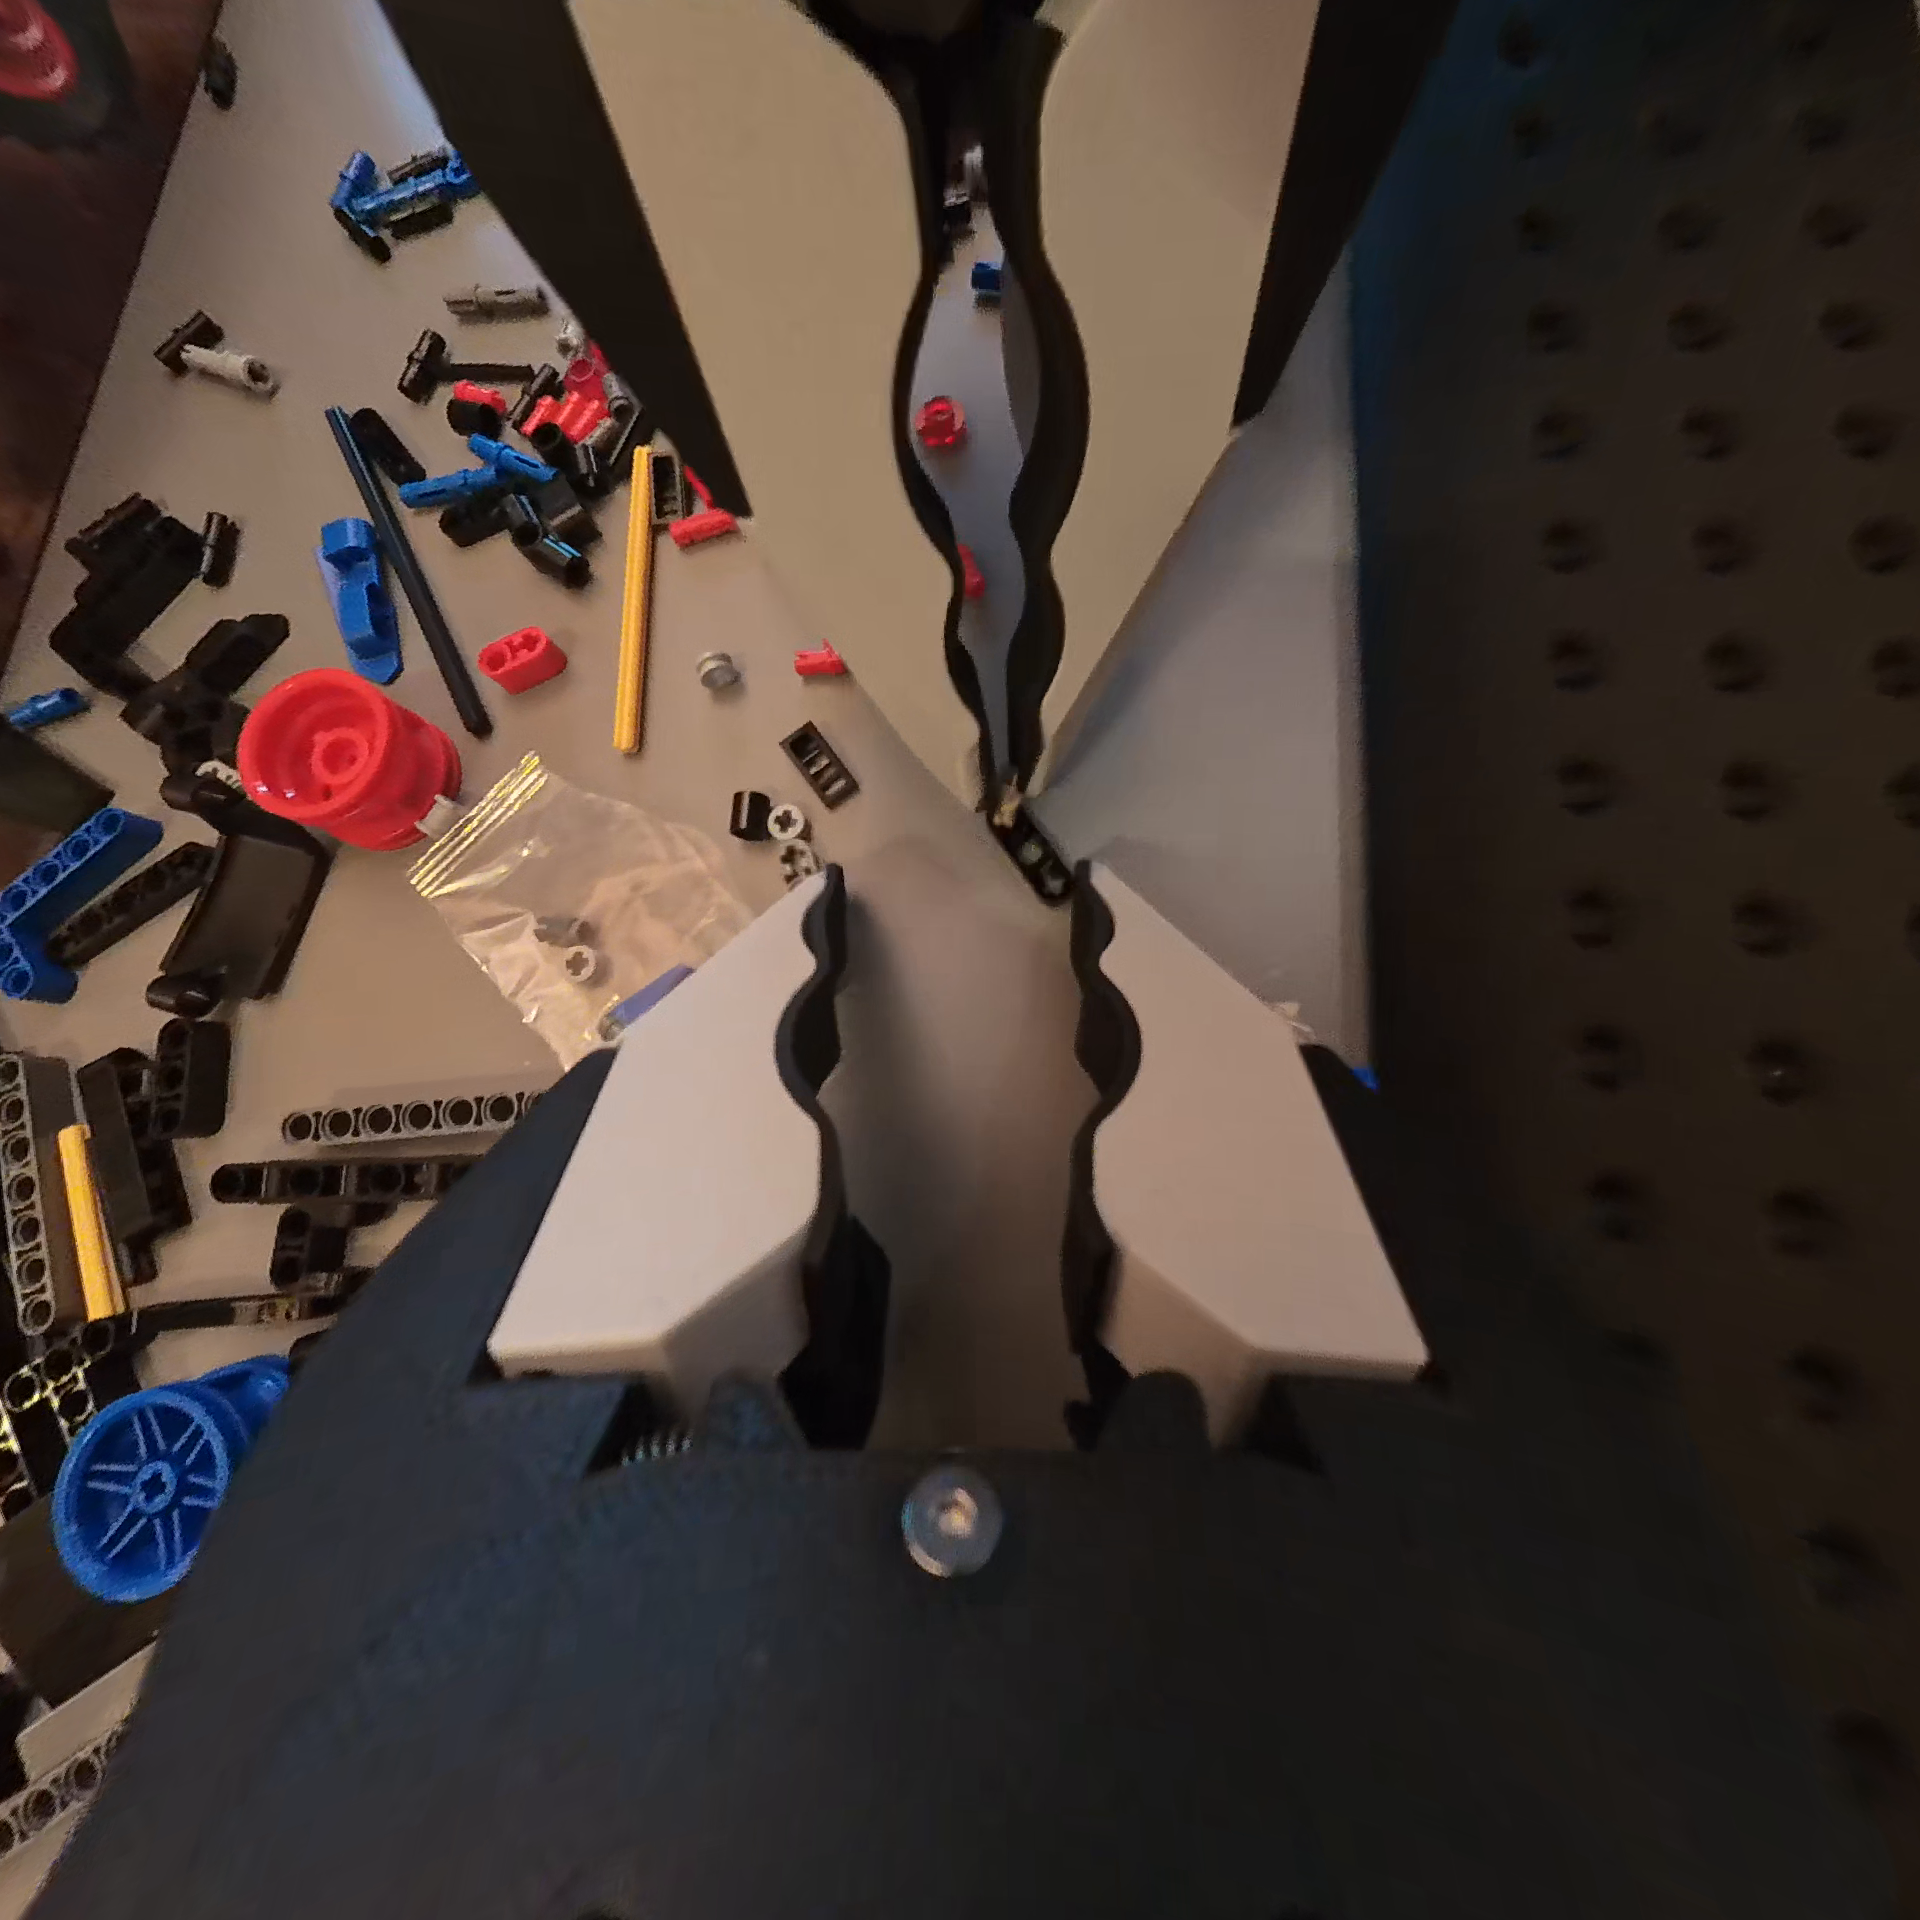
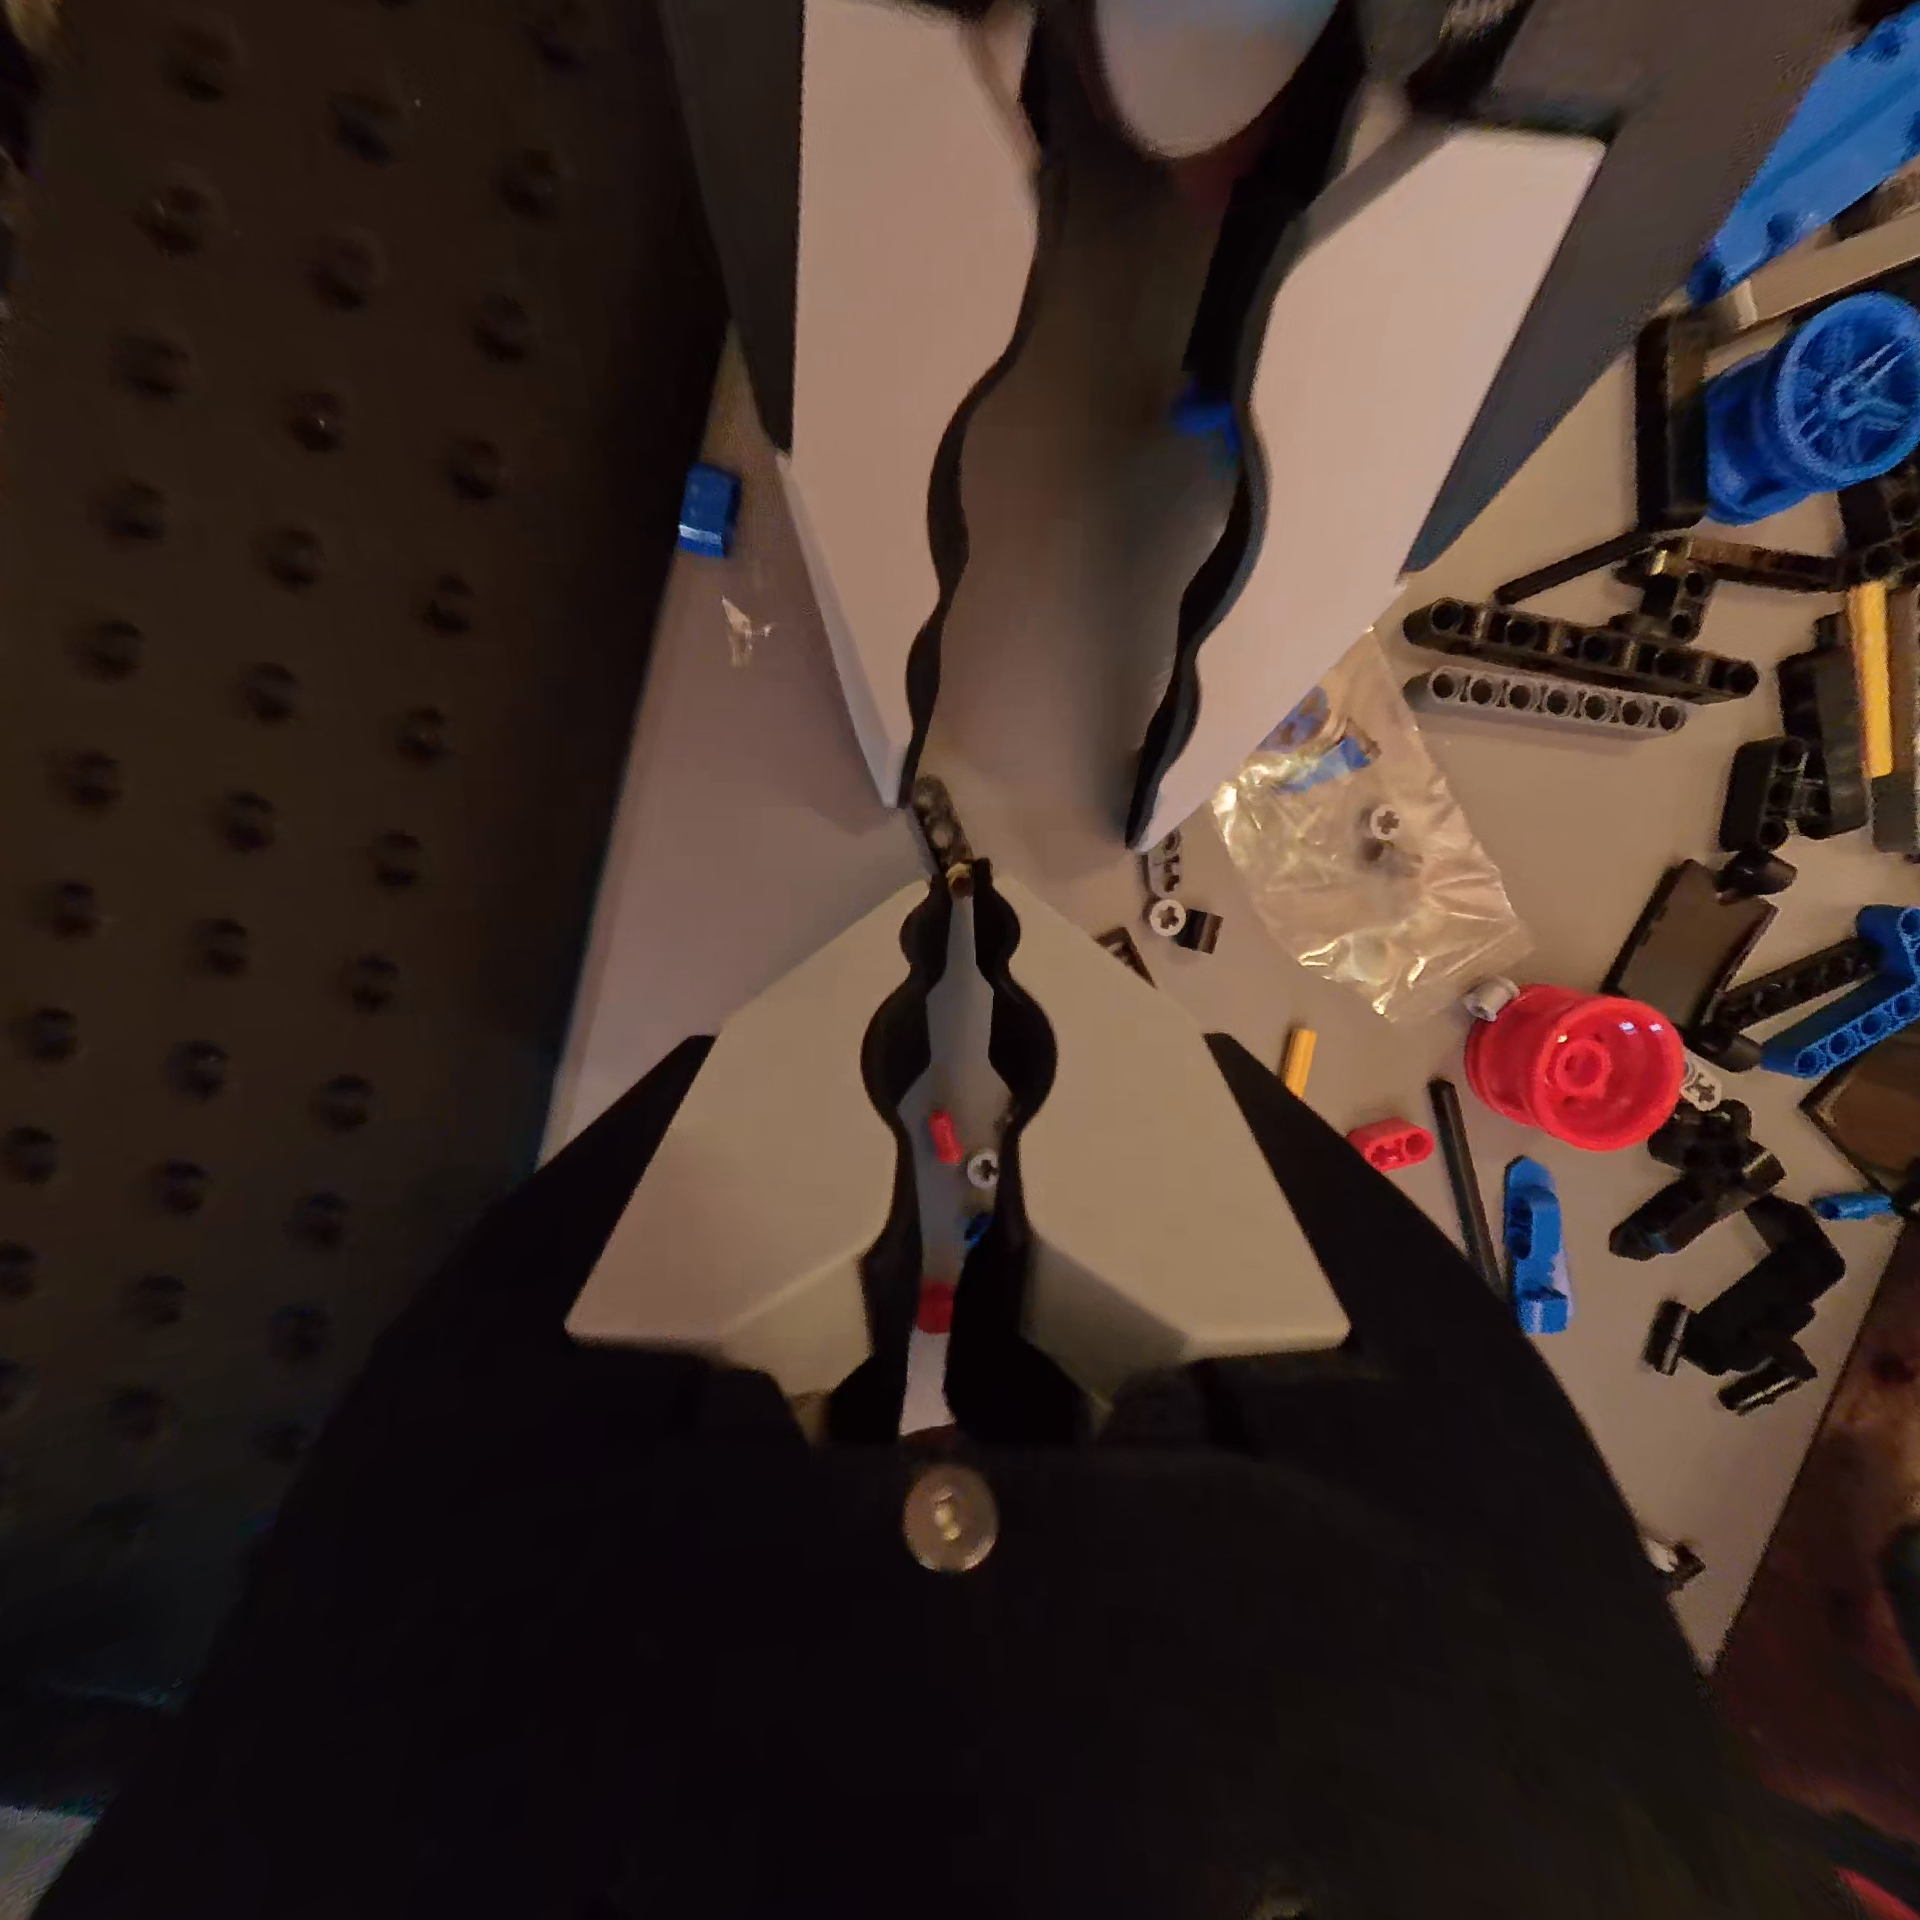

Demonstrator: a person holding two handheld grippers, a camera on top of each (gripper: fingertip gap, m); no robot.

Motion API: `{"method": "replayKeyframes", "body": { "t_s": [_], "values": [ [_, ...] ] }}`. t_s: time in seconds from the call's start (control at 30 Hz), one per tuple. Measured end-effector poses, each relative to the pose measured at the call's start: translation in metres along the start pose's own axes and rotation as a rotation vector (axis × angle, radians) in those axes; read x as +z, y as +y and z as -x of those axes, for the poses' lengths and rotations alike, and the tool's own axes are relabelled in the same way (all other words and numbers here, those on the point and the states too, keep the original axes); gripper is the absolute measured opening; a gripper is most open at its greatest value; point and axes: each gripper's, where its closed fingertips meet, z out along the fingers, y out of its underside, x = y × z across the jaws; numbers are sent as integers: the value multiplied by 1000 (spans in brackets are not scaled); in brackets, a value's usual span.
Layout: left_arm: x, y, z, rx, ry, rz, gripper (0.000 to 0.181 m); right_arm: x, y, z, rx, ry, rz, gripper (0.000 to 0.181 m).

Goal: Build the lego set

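My right gripper (image 2: 961, 883) is shut on the end of a small black Lego beam with holes (image 2: 940, 821). In the left wrist view it reaches in from the top (image 1: 1003, 790), with the beam (image 1: 1039, 862) sticking out of its tip. My left gripper (image 1: 956, 894) is open and empty. The beam sits at its mouth, close to its right fingertip (image 1: 1091, 904). In the right wrist view the left gripper (image 2: 1023, 821) comes from the top, and the beam lies against the tip of one finger (image 2: 883, 769).
Loose Lego parts cover the grey table (image 1: 582, 717): a red wheel hub (image 1: 332, 758), a blue wheel (image 1: 145, 1475), a yellow axle (image 1: 636, 603), black and grey beams and a clear plastic bag (image 1: 561, 883). A dark studded board (image 2: 260, 727) borders the grippers. Less than 4 cm separates the two grippers' tips.
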Motion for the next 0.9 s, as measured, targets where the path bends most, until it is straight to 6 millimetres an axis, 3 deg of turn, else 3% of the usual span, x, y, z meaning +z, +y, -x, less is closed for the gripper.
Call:
{"method": "replayKeyframes", "body": {
  "t_s": [0.6, 0.9],
  "values": [
    [1, 1, -3, -34, 51, -16, 42, 5, -1, -1, -57, -54, 101, 3],
    [-2, 2, 0, -25, 37, -12, 42, 4, -1, -6, -22, 49, 72, 3]
  ]
}}
